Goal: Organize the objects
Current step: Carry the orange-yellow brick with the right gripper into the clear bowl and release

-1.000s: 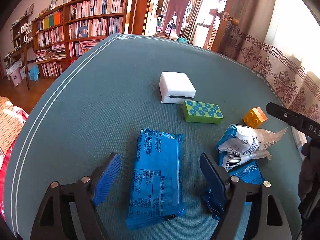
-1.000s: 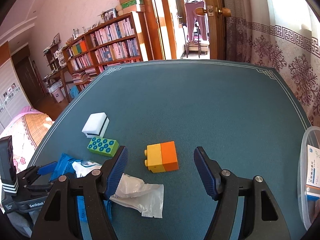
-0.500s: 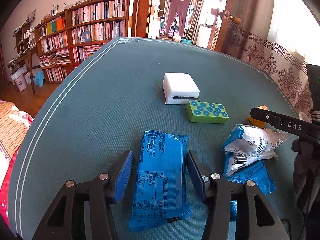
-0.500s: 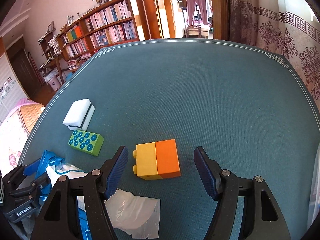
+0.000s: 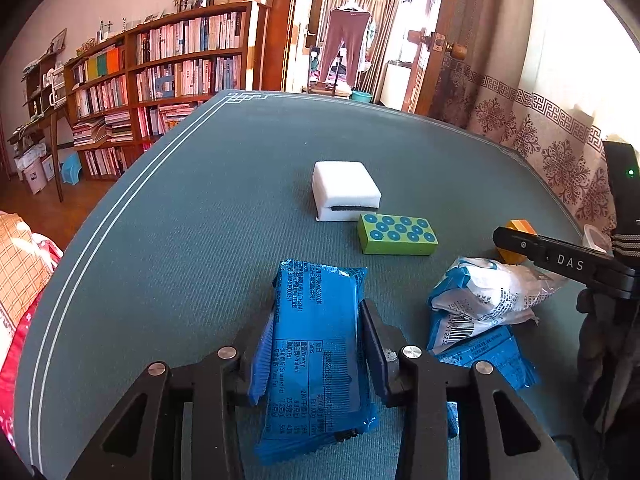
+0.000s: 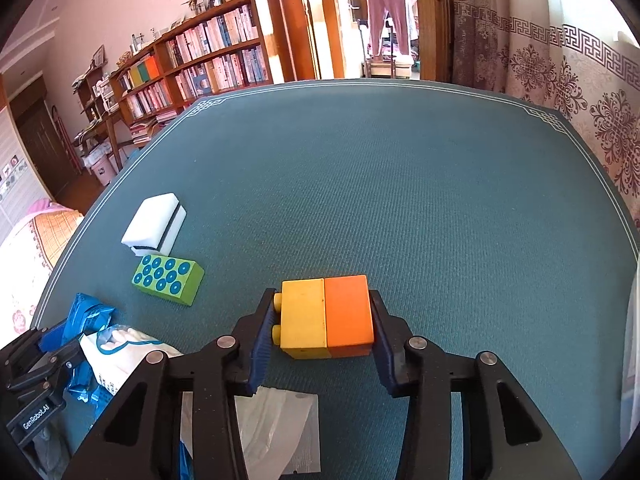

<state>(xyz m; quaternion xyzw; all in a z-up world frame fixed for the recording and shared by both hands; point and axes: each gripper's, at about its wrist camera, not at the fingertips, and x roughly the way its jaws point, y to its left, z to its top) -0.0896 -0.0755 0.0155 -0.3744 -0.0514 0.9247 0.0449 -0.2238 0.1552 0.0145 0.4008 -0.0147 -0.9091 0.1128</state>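
A blue snack packet (image 5: 316, 360) lies on the green table (image 5: 200, 240). My left gripper (image 5: 320, 312) is closing on it, its pads pressing the packet's long sides so that the foil bulges. A yellow-and-orange toy brick (image 6: 326, 316) rests on the table, and my right gripper (image 6: 322, 300) is shut on it: one pad lies against the yellow studs, the other against the orange end. In the left wrist view the brick (image 5: 520, 226) is mostly hidden behind a finger of the right gripper.
Further back lie a white sponge (image 5: 346, 190) and a green brick with blue dots (image 5: 396, 234). A crumpled white-and-blue wrapper (image 5: 484, 296) lies over another blue packet (image 5: 484, 352), between the two grippers. Bookshelves and a doorway stand beyond the table.
Both grippers went from wide open to closed. The left jaws narrowed onto the blue packet. The right gripper came down and closed on the yellow-and-orange brick.
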